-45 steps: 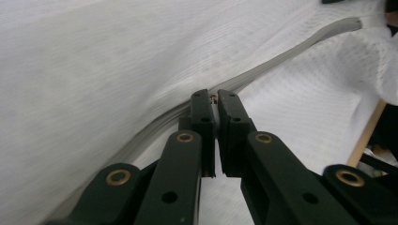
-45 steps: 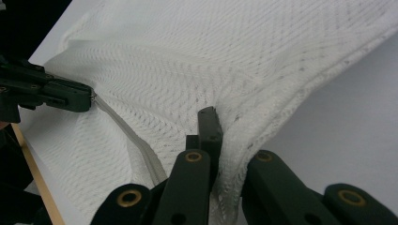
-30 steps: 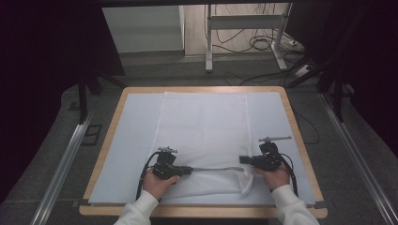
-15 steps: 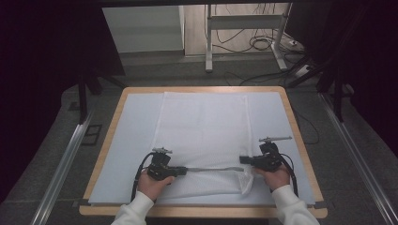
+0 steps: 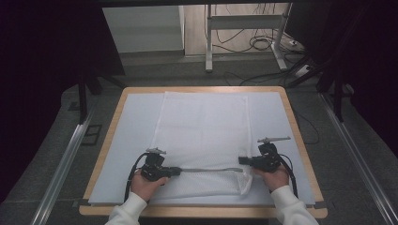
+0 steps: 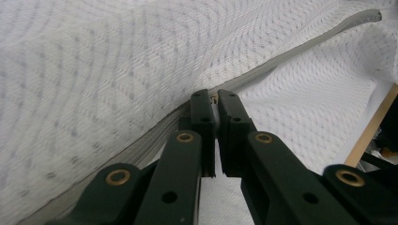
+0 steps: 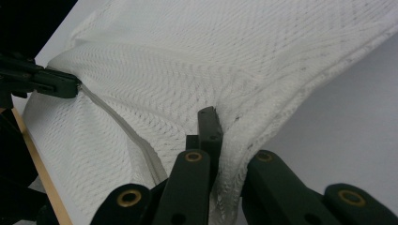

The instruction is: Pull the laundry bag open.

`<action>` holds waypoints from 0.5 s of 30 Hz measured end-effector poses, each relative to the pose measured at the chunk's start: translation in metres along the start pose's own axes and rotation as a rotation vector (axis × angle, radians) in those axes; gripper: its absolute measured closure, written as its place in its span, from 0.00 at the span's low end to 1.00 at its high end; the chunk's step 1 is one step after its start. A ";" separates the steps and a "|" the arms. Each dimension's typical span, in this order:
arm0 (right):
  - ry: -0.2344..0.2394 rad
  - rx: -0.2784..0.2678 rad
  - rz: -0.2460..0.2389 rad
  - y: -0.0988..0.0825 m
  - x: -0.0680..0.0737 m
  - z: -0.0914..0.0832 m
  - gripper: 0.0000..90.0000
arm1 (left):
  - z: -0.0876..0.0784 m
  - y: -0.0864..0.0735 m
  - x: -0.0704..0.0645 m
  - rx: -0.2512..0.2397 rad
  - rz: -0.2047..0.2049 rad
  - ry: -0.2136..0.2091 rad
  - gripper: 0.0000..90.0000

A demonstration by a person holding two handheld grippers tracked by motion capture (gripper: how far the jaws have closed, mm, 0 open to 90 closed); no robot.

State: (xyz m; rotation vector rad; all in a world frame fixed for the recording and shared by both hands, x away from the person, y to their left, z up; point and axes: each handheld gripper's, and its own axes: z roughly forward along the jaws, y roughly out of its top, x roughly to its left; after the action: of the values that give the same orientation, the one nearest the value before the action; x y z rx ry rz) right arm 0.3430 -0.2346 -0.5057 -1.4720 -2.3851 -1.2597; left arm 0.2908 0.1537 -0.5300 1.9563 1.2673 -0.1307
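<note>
A white mesh laundry bag with a grey zipper (image 5: 202, 136) lies flat on the pale blue mat covering the wooden-edged counter (image 5: 300, 136), its near end toward six o'clock in the high view. The zipper line (image 5: 209, 169) runs across that near end from nine to three o'clock.

The left hand-held gripper (image 5: 176, 171) is pressed together on the zipper's left end; in the left gripper view its jaws pinch what looks like the slider or tape (image 6: 215, 101), though which one is too small to tell. The right hand-held gripper (image 5: 241, 161) pinches a fold of mesh (image 7: 234, 140) at the bag's right corner, lifting it slightly.

The step in hand appears to be working the zipper: one side anchors the fabric, the other holds the pull. The next move probably calls for keeping the mesh taut toward three o'clock while the left draws steadily along the zipper line, without letting netting bunch into the teeth.
</note>
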 end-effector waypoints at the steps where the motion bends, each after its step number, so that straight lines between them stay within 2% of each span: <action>1: -0.005 0.002 -0.003 0.000 0.000 0.000 0.98 | -0.002 0.000 0.000 0.001 0.001 0.006 0.96; 15: -0.005 0.003 0.000 -0.001 -0.001 0.002 0.98 | -0.015 -0.005 0.012 -0.013 -0.017 0.019 0.96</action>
State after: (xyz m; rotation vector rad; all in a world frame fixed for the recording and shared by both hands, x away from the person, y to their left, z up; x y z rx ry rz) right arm 0.3432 -0.2344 -0.5077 -1.4763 -2.3892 -1.2526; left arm 0.2876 0.1738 -0.5281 1.9397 1.2949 -0.1121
